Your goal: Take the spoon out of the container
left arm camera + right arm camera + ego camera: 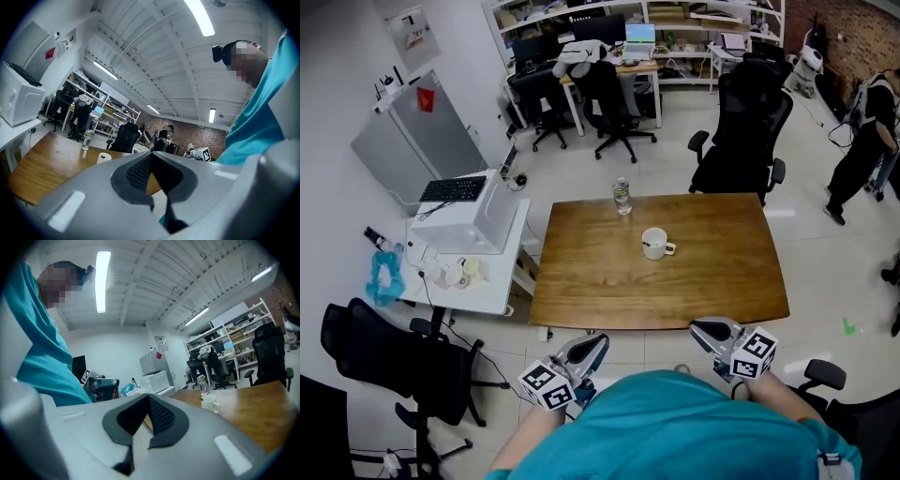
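A white mug (656, 244) stands near the middle of the wooden table (581, 291), and a spoon handle (648, 246) pokes over its left rim. The mug also shows small in the left gripper view (104, 157) and in the right gripper view (209, 402). My left gripper (598, 343) and right gripper (705, 328) hover side by side just off the table's near edge, close to my body and far from the mug. In each gripper's own view the jaws are pressed together with nothing between them: left gripper (150, 157), right gripper (148, 399).
A clear water bottle (622, 195) stands at the table's far edge. A white side table (487, 291) with a microwave (464, 220) sits to the left. Black office chairs (741, 131) stand behind the table and at the near left. A person (862, 141) stands far right.
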Available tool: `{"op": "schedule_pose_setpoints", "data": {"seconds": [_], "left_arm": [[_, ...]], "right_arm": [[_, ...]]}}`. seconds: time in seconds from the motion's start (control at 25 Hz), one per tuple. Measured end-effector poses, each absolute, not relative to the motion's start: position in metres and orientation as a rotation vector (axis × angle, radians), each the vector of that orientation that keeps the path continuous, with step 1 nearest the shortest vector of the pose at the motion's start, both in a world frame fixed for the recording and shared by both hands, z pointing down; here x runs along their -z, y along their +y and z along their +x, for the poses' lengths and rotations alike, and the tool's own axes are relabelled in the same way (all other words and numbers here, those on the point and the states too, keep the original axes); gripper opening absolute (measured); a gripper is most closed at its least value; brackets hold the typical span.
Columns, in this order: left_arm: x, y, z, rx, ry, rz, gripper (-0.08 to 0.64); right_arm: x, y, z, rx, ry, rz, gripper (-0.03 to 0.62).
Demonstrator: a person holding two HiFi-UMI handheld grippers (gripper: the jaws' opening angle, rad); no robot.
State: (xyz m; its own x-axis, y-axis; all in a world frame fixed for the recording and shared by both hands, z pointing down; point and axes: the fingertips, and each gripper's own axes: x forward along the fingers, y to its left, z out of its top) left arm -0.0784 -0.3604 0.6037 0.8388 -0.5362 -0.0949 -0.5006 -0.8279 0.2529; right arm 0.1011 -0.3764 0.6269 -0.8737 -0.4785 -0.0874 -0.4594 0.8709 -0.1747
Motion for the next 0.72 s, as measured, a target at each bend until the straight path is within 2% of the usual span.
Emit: {"op": "schedule_pose_setpoints", "data": {"seconds": [0.16,0.28,0.56,0.72], "left_arm": [[-0.612,-0.413,-0.014,0.127,-0.853,2.818,0.000],[-0.622,-0.451,0.008,0.039,-0.903,2.814,0.000],[-0.676,-0.585,-0.008,-0.253,-0.986,2.922,0.000],[-0.726,-0.648,-0.016,-0.604,-0.931,3.045,0.077]], "right_arm": [[-0.617,-0.437,0.151,0.168,2.953,-0.654,0.002],[-0.621,-0.472,0.169,0.194,2.938,-0.642,0.003],[-0.652,-0.549,0.153,0.276,2.955,-0.700,0.003],[-0.650,-0.574,0.134,0.310,2.946,-0.811,0.003]]}}
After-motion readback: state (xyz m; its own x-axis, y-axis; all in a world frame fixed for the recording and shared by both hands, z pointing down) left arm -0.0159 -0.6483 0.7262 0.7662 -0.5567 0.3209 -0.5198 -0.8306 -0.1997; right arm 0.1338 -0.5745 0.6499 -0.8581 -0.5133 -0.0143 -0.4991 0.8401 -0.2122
